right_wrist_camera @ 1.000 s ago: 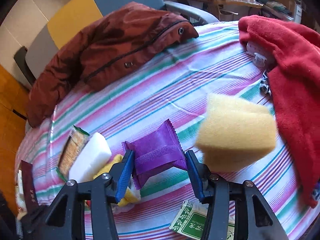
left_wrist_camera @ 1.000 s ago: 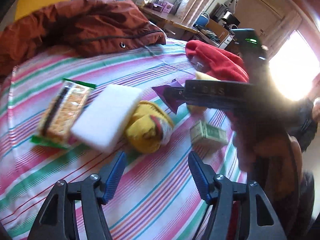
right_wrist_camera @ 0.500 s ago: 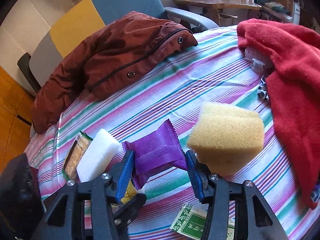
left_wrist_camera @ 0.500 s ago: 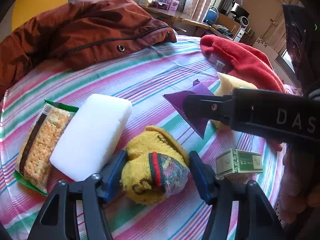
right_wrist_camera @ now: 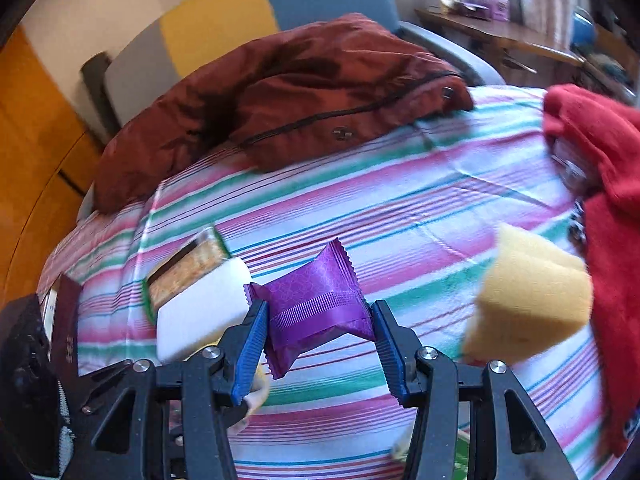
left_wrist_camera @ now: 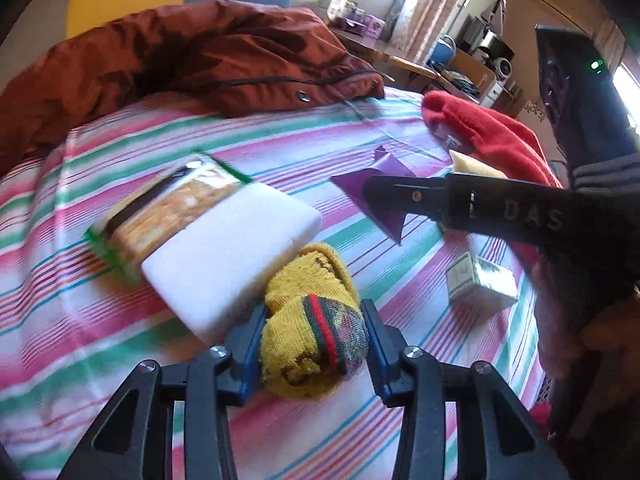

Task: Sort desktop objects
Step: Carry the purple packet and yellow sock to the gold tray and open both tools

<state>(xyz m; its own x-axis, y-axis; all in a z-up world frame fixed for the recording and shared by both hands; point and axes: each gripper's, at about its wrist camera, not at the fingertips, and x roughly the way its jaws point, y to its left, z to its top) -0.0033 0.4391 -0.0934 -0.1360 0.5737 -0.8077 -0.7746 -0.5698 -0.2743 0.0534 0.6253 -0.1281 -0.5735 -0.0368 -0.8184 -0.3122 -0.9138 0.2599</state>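
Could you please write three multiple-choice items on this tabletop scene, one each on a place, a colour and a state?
1. Where does the white block lie?
A. between the cracker pack and the yellow sock
B. on the red cloth
C. under the brown jacket

2. What colour is the packet in the right gripper?
A. green
B. purple
C. white

3. How is the left gripper?
A. wide open over bare cloth
B. closed on the yellow sock
C. holding the sponge

Answers:
1 A, the block borders the crackers on one side and the sock on the other.
2 B, the crimped wrapper is purple.
3 B, the jaws have just been closing and both pads press the sock.
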